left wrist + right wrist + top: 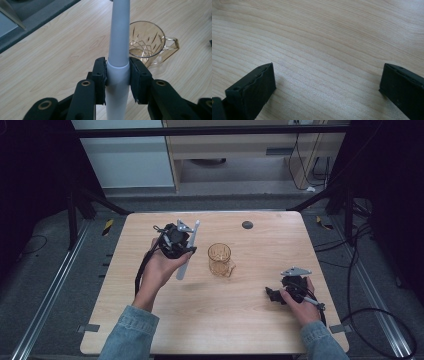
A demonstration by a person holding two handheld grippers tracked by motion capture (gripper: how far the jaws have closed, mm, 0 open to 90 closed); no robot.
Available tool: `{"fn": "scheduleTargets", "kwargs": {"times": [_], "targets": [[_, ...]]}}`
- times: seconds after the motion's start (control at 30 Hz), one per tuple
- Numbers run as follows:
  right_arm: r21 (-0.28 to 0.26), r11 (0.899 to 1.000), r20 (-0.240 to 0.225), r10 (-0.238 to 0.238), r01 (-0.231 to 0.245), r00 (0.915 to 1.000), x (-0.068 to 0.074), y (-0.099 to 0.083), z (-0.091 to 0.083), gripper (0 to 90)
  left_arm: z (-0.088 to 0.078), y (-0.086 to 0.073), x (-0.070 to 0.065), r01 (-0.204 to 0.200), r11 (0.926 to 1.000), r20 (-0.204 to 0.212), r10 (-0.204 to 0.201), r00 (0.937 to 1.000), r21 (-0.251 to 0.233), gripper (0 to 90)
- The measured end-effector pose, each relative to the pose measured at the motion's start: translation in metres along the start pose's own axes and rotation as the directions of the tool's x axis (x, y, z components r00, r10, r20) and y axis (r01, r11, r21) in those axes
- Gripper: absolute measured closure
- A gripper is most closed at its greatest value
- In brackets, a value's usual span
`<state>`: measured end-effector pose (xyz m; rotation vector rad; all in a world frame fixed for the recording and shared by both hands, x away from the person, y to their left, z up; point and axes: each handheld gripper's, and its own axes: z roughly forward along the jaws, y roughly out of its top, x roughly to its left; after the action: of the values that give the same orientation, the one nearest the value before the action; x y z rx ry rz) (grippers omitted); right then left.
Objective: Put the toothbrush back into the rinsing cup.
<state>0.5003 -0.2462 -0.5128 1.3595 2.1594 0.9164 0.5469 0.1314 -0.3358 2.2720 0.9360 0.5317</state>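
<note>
On the pale wooden table [250, 320], the likeliest mishap is a knock to the amber glass mug [220, 259], which stands upright near the middle with its handle turned toward the person's right. It looks light and tall for its base, so a sideways nudge could tip or skid it. Just left of the mug, the left gripper [117, 75] is clamped around a long white toothbrush-like stick [188, 251], both pads pressing its thicker handle part, and the stick hangs above the table, slanting from upper right to lower left in the high view. Because the grip sits partway along a smooth, rounded, tapering shaft, the stick could swivel or slide between the pads if its end strikes the rim of the mug, and a long free end makes aiming into the mouth harder. Farthest from the trouble, the right gripper [327, 87] rests low over bare wood with its jaws wide apart, holding nothing, too far off to steady the mug.
</note>
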Motion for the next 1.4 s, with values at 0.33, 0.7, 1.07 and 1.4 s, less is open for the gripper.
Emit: {"fn": "scheduleTargets", "kwargs": {"times": [0.33,0.7,1.07,1.4], "targets": [[-0.001,1.0,0.001,0.0,0.0,1.0,0.0,0.0,0.0,0.3,-0.004,0.015,-0.006,-0.031,0.9994,0.005,0.032,0.9995,-0.011,67.9],[-0.001,1.0,0.001,0.0,0.0,1.0,0.0,0.0,0.0,0.3,-0.014,0.032,-0.01,-0.035,0.9979,0.021,0.036,0.9991,-0.055,67.9],[-0.001,1.0,0.001,-0.003,0.003,1.0,0.0,0.0,0.0,0.4,-0.018,0.043,-0.009,-0.036,0.9964,0.029,0.038,0.9989,-0.078,67.9],[0.0,1.0,-0.009,-0.004,0.004,0.9999,0.0,0.0,-0.001,0.3,-0.019,0.052,-0.012,-0.051,0.9955,0.034,0.054,0.998,-0.08,67.8]]}}
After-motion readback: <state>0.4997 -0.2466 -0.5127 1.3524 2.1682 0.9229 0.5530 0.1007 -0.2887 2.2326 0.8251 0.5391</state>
